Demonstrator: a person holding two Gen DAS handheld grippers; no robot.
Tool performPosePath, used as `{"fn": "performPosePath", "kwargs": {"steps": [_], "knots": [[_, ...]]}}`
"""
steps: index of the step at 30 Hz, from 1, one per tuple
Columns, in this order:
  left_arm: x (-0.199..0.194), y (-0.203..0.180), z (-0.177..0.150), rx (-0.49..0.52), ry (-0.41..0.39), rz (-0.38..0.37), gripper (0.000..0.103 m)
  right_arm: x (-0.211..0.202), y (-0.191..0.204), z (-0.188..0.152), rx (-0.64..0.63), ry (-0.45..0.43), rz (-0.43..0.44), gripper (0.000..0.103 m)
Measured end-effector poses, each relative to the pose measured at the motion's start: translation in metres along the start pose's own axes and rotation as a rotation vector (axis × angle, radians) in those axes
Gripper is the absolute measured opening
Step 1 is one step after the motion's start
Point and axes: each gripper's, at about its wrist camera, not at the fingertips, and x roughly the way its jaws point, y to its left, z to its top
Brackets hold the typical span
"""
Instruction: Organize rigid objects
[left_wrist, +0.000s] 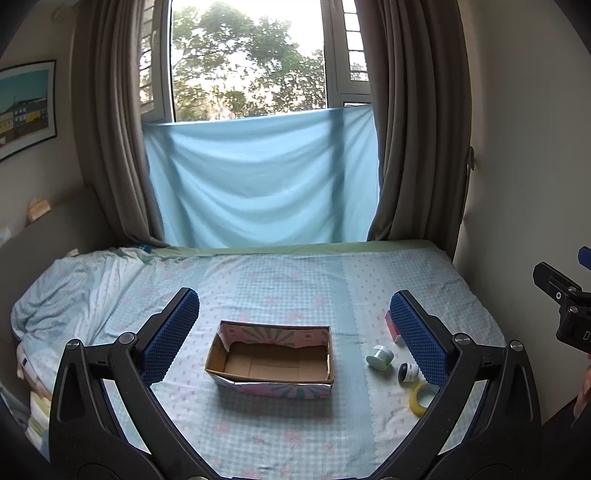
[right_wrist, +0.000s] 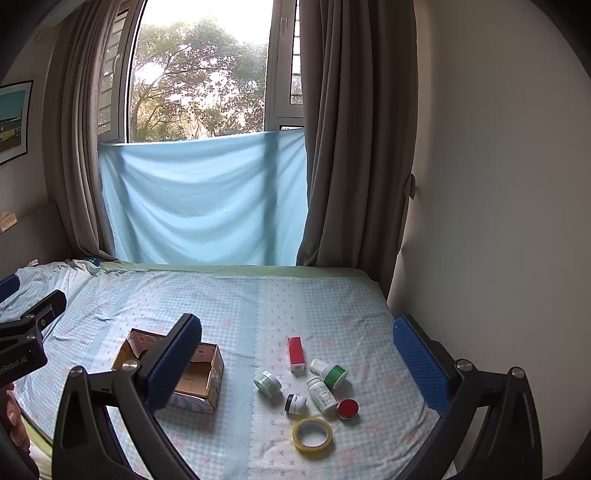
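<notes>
An empty cardboard box (left_wrist: 271, 360) with patterned sides sits on the bed; it also shows in the right wrist view (right_wrist: 207, 373). To its right lies a cluster: a red carton (right_wrist: 296, 352), a pale green jar (right_wrist: 267, 383), a dark-capped jar (right_wrist: 295, 403), a white bottle (right_wrist: 322, 395), a green-labelled bottle (right_wrist: 332, 374), a red-lidded tin (right_wrist: 348, 408) and a yellow tape roll (right_wrist: 312, 434). My left gripper (left_wrist: 295, 332) is open and empty above the box. My right gripper (right_wrist: 299, 363) is open and empty above the cluster.
The bed (right_wrist: 240, 302) has a blue checked sheet. A crumpled duvet (left_wrist: 74, 288) lies at the left. Curtains (right_wrist: 351, 147) and a blue cloth (right_wrist: 203, 199) hang at the window behind. A wall (right_wrist: 498, 221) runs along the bed's right side.
</notes>
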Motion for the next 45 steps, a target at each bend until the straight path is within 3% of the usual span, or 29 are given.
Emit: {"fn": "performPosePath", "kwargs": {"steps": [45], "knots": [[0.0067,-0.0062,0.001,0.002,0.024,-0.03,0.103,0.0068,-0.004,0.0063,0.001,0.011,-0.014,0.103]]}}
